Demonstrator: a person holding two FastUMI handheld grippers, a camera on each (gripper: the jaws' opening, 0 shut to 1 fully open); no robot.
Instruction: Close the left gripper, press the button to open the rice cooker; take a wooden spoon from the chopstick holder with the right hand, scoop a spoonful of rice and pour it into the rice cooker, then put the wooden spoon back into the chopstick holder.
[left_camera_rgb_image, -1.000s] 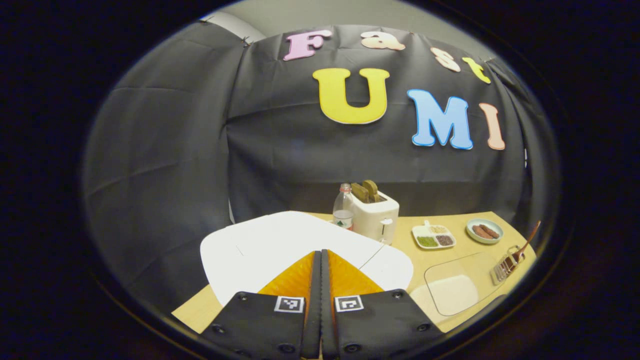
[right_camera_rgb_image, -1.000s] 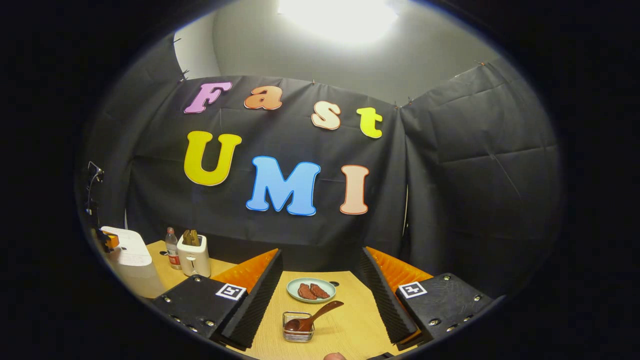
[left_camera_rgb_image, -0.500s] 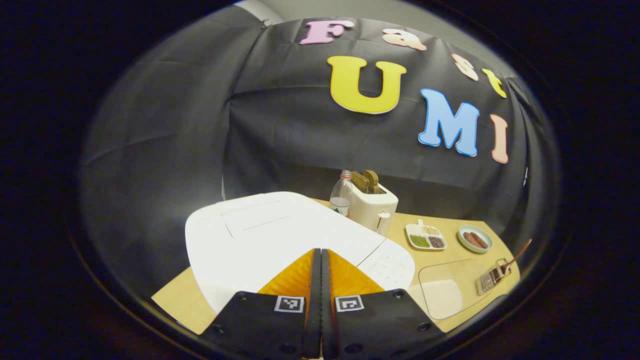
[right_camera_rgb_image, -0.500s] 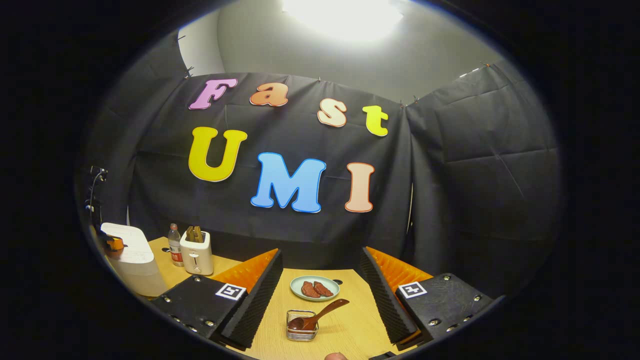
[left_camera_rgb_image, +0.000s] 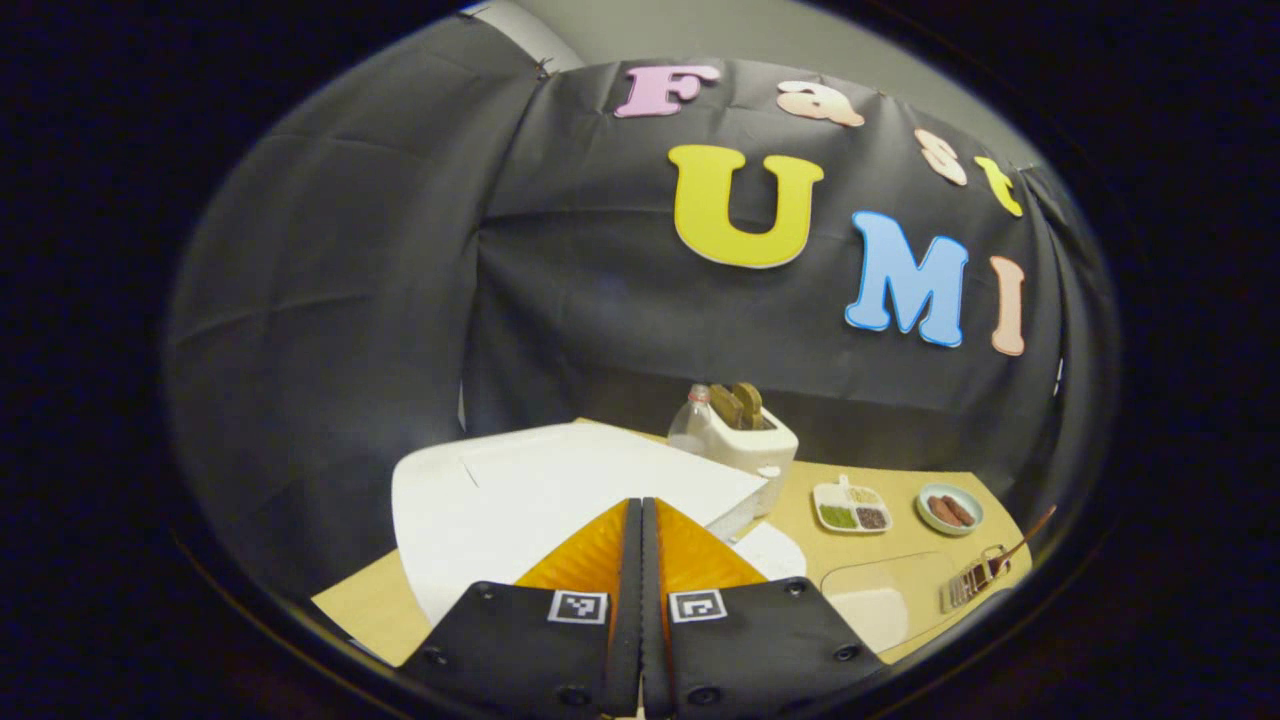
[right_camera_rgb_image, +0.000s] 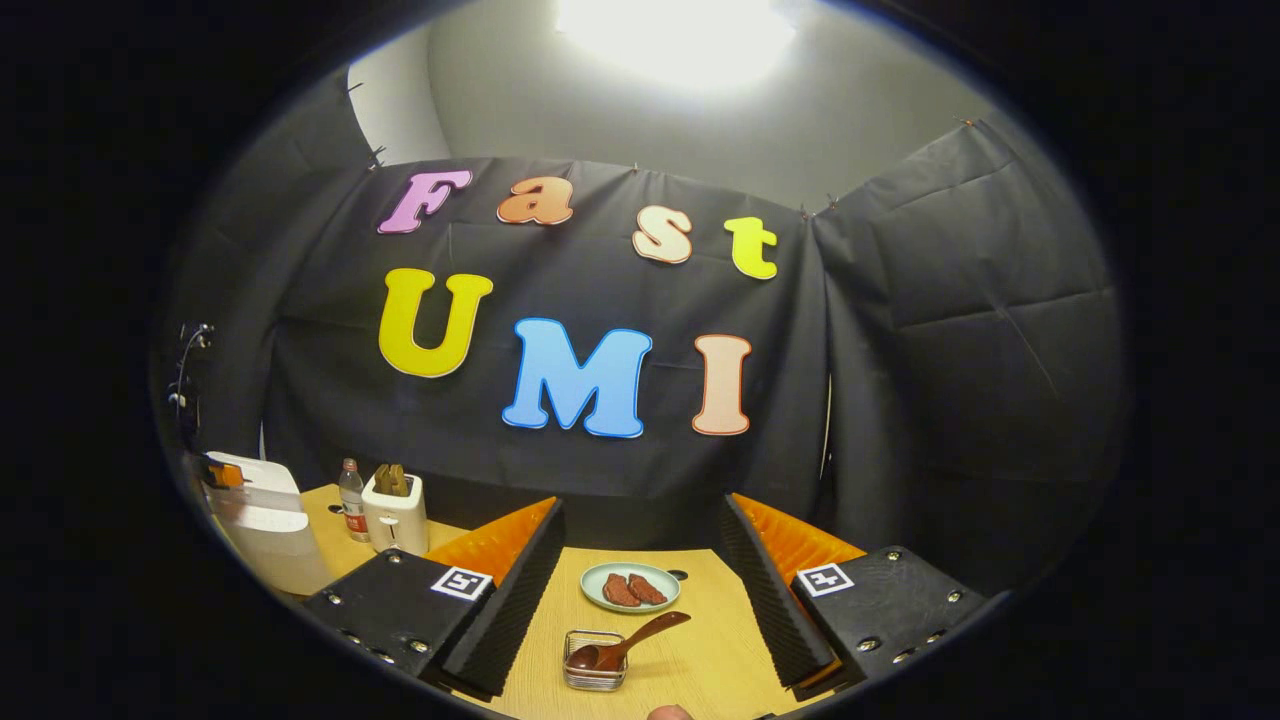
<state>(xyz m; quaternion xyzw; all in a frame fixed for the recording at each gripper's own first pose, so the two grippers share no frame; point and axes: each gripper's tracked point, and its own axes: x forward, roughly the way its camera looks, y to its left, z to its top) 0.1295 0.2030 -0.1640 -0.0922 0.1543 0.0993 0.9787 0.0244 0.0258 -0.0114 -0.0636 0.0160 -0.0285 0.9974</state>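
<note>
The left tool, its two fingers pressed flat together with nothing between them, sits low over the white rice cooker, whose lid is tilted up at its near edge above the body. Behind the cooker on the wooden counter stand a clear water bottle and a white toaster with two slices of toast in its slots. To the right lie a divided white dish of green and dark fillings and a small plate of brown pieces. In the right gripper view, the right tool hangs wide open and empty above the counter, its fingers framing the wire chopstick holder, which holds the wooden spoon, handle leaning up to the right. The rice cooker stands at the far left with the left tool at its top.
</note>
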